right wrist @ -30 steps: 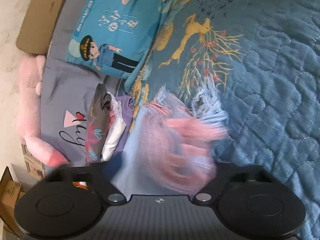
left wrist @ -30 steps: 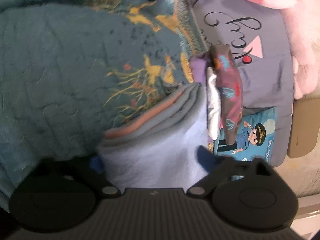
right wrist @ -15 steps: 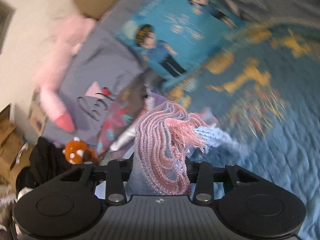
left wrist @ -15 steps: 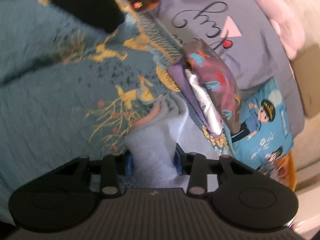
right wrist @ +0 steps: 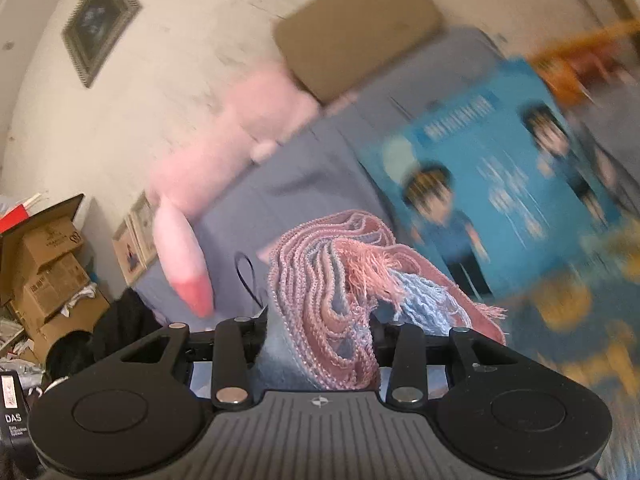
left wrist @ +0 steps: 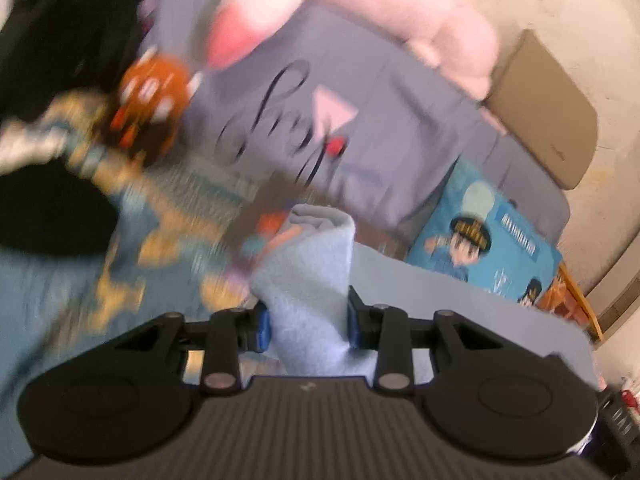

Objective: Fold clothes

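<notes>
Both grippers have clamped onto the folded light-blue, pink-edged knit scarf (left wrist: 308, 280) and lifted it off the blue quilted bedspread (left wrist: 44, 292) — left gripper (left wrist: 306, 322) pinching the plain end, right gripper (right wrist: 320, 332) the fringed end. It hangs between them, long axis hand to hand, likely bound for the folded pile beyond.

A pink plush toy (right wrist: 224, 152) lies along the grey pillow (left wrist: 360, 92), beside a blue cartoon cushion (right wrist: 492, 168); cardboard boxes (right wrist: 44, 264) stand stacked by the wall.
</notes>
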The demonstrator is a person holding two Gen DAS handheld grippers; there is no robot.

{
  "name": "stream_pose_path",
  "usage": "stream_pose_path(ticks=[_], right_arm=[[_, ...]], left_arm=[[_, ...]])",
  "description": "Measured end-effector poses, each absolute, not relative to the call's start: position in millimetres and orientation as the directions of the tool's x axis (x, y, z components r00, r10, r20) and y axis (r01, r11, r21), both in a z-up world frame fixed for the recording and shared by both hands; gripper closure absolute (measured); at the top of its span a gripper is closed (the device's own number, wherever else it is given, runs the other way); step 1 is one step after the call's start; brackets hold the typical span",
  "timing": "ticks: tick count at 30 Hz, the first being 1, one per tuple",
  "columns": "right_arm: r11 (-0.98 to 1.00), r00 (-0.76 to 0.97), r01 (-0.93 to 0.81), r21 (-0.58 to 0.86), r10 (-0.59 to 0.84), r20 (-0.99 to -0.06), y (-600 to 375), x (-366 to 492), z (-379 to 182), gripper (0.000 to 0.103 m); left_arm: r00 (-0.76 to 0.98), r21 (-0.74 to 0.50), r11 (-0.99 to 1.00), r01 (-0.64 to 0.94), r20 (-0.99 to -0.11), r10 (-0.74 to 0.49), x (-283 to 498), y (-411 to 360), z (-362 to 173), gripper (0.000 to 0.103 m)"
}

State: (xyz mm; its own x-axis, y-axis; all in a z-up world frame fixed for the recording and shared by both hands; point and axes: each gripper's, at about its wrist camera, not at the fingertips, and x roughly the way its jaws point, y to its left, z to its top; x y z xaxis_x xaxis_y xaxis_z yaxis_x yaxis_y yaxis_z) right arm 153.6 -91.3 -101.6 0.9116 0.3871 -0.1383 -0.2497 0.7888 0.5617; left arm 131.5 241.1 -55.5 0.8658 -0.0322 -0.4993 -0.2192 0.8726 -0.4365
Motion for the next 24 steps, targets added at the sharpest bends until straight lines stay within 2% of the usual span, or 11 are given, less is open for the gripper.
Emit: stream_pose_path(ticks=[5,9,11,15,16,18,22,24], right_arm=[[0.829,0.931,-0.302,0.47,0.364,-0.043,-61.4,236.4,-53.6,0.065],[0.823,0.933,-0.297,0.484,0.358,-0.037,-48.5,293.5,-64.6,0.065],[0.8,0.925,-0.243,0.548,0.361,-0.118,-49.7,322.1,-100.2,0.065],[0.807,0.838,-0.018,0.59,0.335,-0.432,-51.9,352.4,-206.2,0.064],[0.809,0.822,0.008,0.588,0.33,-0.465,-52.8,352.4,-223.7,0.063],[0.799,0.839,-0.009,0.601,0.333,-0.43,-56.0,342.5,-236.0,0.062],[0.789,0.832,0.014,0.615,0.331,-0.444,-59.7,349.7,-230.7,0.058],[0.802,0.821,0.016,0.597,0.331,-0.465,-56.5,353.8,-223.7,0.053]], left_arm=[[0.919,-0.309,0.939,-0.152,-0.394,0.019,213.4,250.5,-4.7,0.065],[0.951,-0.299,0.949,-0.104,-0.31,0.007,274.0,273.1,-6.6,0.063],[0.931,-0.32,0.941,-0.112,-0.365,-0.013,305.4,286.8,-38.0,0.063],[0.844,-0.28,0.94,-0.194,-0.537,0.014,342.4,289.5,-120.0,0.063],[0.825,-0.271,0.938,-0.215,-0.565,0.026,345.4,288.4,-138.3,0.062],[0.796,-0.253,0.937,-0.242,-0.604,0.042,350.1,285.9,-162.8,0.06],[0.783,-0.26,0.934,-0.244,-0.622,0.031,354.4,290.2,-155.5,0.057],[0.768,-0.283,0.922,-0.266,-0.64,0.025,357.8,299.4,-158.2,0.048]])
